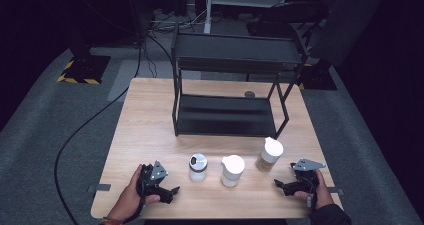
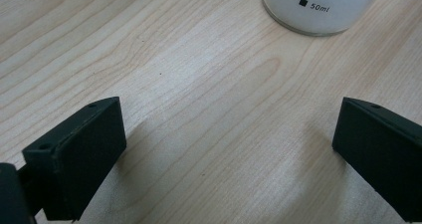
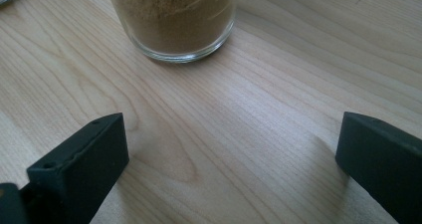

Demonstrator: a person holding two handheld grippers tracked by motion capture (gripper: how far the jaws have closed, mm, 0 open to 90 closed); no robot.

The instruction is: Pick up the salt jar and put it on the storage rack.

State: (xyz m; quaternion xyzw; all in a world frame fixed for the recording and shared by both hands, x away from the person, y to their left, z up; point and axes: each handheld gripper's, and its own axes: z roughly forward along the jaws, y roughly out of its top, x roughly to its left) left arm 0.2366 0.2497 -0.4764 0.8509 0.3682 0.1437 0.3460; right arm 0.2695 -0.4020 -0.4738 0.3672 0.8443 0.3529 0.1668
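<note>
1. The left gripper (image 1: 172, 191) rests low on the desk (image 1: 150, 120) near its front edge, held in the person's left hand (image 1: 131, 197). Its jaws stand wide apart with nothing but bare wood between them, so it is released and empty.
2. Just ahead of it and a little to its right stands the left jar (image 1: 198, 167), a small white one with a grey-topped lid. In the left gripper view its base (image 2: 318, 7) sits beyond the jaws, apart from them and off toward the right-hand jaw.
3. The middle jar (image 1: 232, 170), white with a spouted cap, stands between the two grippers, clear of both.
4. The brown-spice jar (image 1: 269, 155) stands farthest right. In the right gripper view its glass base (image 3: 174, 20) lies ahead of the jaws, toward the left-hand jaw, not touching.
5. The right gripper (image 1: 280, 185) lies on the desk at the front right corner, likewise spread and holding nothing.
6. My reading: this is the start, before any grasp. The black rack (image 1: 230, 85) behind looks like the destination. The next move calls for sliding a gripper forward and centring a jar between the jaws before closing.
</note>
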